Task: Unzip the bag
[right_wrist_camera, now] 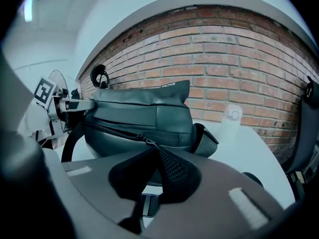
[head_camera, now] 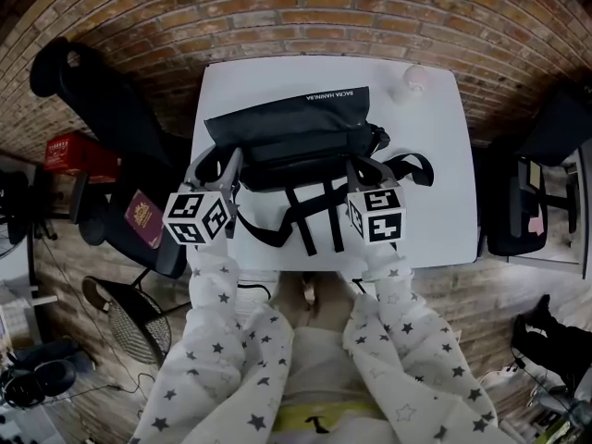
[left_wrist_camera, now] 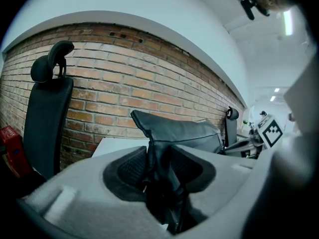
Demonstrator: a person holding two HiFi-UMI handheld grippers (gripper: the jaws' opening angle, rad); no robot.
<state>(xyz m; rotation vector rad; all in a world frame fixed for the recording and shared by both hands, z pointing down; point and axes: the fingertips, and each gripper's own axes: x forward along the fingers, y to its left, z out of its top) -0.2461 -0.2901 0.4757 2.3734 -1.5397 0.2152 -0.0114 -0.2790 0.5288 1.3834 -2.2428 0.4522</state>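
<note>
A brick wall backs the white desk, where the black bag lies across the middle. The left tool clamps a fold of the bag's end fabric. The right tool is pinched shut, apparently on the zipper pull on the bag's front. The slide should go best if the left hold stays taut as an anchor while the right draws the pull straight along the track, away from that anchor, low and level, without lifting the bag.
</note>
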